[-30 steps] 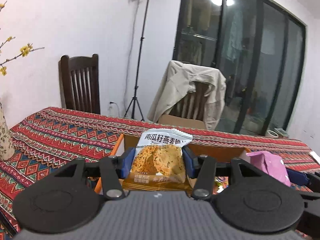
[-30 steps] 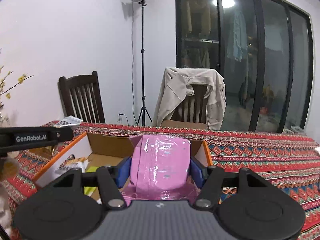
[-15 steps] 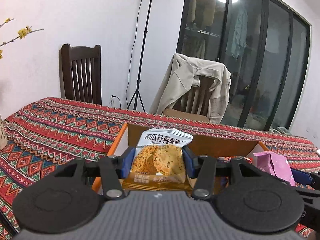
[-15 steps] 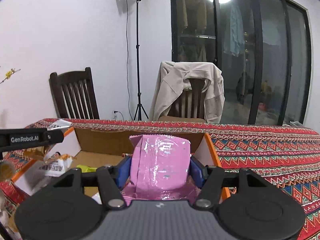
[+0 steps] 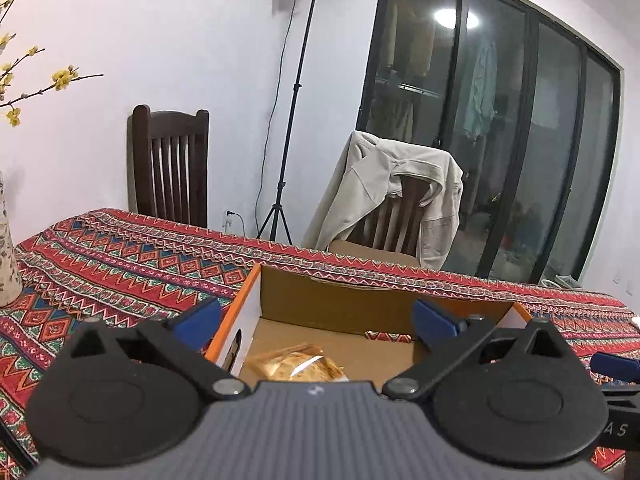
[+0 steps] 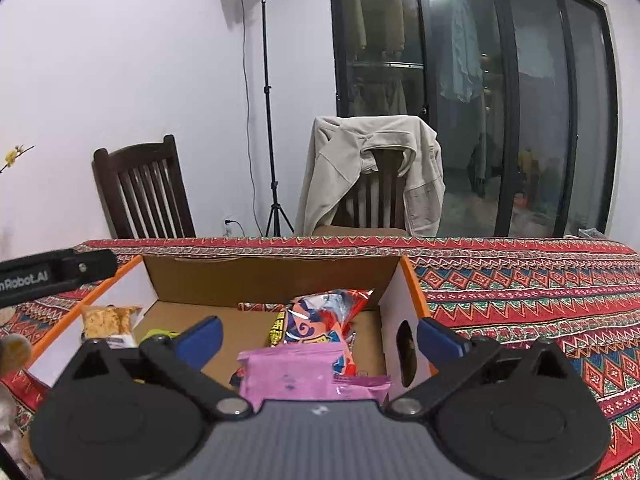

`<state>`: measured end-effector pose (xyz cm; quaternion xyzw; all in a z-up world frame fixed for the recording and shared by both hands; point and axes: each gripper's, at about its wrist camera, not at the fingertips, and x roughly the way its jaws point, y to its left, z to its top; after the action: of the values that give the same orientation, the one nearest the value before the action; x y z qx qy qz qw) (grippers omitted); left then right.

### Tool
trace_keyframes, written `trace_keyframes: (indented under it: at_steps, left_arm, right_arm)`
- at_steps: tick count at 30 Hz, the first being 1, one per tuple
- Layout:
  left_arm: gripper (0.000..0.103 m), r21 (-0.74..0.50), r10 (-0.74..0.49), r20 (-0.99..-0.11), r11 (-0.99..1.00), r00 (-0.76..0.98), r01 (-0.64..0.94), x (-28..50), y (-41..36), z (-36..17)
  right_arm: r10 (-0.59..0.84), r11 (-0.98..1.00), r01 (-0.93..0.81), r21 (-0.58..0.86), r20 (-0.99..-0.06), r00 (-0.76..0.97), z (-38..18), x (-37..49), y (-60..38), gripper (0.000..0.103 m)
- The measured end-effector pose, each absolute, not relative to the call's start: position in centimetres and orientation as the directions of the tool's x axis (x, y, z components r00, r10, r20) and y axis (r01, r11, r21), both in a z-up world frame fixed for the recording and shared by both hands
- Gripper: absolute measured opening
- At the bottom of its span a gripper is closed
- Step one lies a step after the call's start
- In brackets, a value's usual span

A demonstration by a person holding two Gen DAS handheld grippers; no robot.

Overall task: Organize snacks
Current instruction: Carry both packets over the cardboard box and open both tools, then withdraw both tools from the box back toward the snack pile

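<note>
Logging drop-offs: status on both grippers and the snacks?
Left gripper open, cracker packet lying in cardboard box. Right gripper open, pink packet in the box on other snacks. Nothing obstructing.

Two wrist cameras, side by side, both low over the near edge of the cardboard box.

Each looks forward along its own spread fingers, across the box toward the far wall. The left view sits above the box's left end, with the right gripper's blue tip at its right edge. The right view sits above the box's right end, with the left gripper's arm at its left edge. Both share the box interior, patterned tablecloth, draped chair and light stand.
</note>
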<state>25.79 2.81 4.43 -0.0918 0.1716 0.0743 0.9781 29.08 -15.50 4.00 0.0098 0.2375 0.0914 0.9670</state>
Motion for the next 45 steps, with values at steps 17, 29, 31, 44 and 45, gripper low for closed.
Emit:
trace_keyframes:
  at_steps: [17, 29, 31, 44, 45]
  left_arm:
    - [0.103, -0.173, 0.104, -0.326, 0.971, 0.940, -0.167, 23.2, 2.4, 7.5]
    - [0.103, -0.193, 0.076, -0.390, 0.968, 0.918, -0.162, 19.5, 4.3, 8.2]
    - [0.103, -0.177, 0.083, -0.403, 0.970, 0.911, -0.166, 18.8, 4.7, 7.9]
    - [0.103, -0.129, 0.070, -0.478, 0.981, 0.876, -0.148, 14.0, 6.3, 5.0]
    - [0.103, -0.124, 0.073, -0.479, 0.981, 0.875, -0.150, 13.6, 6.4, 4.7]
  right_arm:
    - [0.168, 0.985, -0.162, 0.054, -0.460, 0.872, 5.7, 28.1, -15.8, 0.103]
    - [0.198, 0.977, -0.210, 0.029, -0.480, 0.855, 7.2, 24.1, -16.7, 0.103]
    - [0.201, 0.976, -0.214, 0.028, -0.484, 0.852, 7.2, 23.4, -17.0, 0.103]
    - [0.218, 0.970, -0.245, 0.011, -0.495, 0.841, 6.3, 18.6, -17.8, 0.103]
    - [0.217, 0.969, -0.246, 0.007, -0.497, 0.840, 6.1, 18.3, -17.9, 0.103]
